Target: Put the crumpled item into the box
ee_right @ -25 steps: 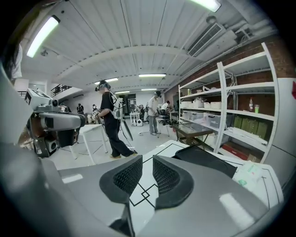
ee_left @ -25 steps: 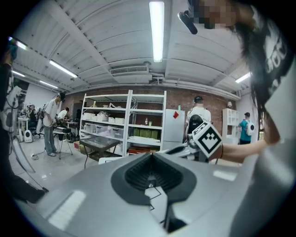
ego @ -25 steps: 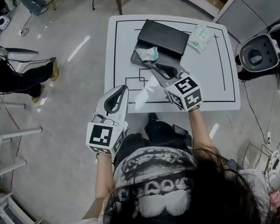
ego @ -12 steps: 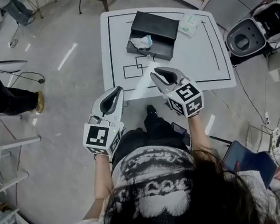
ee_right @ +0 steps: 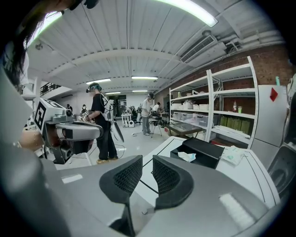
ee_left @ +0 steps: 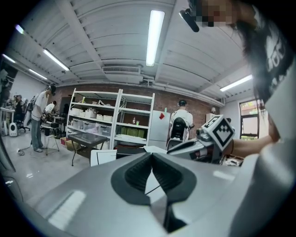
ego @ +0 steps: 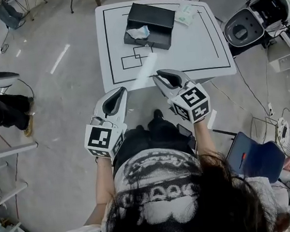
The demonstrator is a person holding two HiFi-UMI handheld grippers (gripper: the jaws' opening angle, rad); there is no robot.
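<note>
Crumpled white tissue-like item (ego: 138, 33) lies inside the open black rectangular box (ego: 152, 41), at the box's left end, on the far half of the white line-marked tabletop (ego: 200, 49). By these views the placing looks done.

Right gripper (ee_right: 147, 169): jaws a narrow slit apart, nothing between them. Left gripper (ee_left: 151, 159): tips pressed together, empty.

Both hang off the near edge of the tabletop, over the person's lap, well apart from the box. The box lies straight ahead and across the tabletop. The right gripper is the nearer and points toward it. A pale flat packet (ego: 183, 15) rests just right of the box.
</note>
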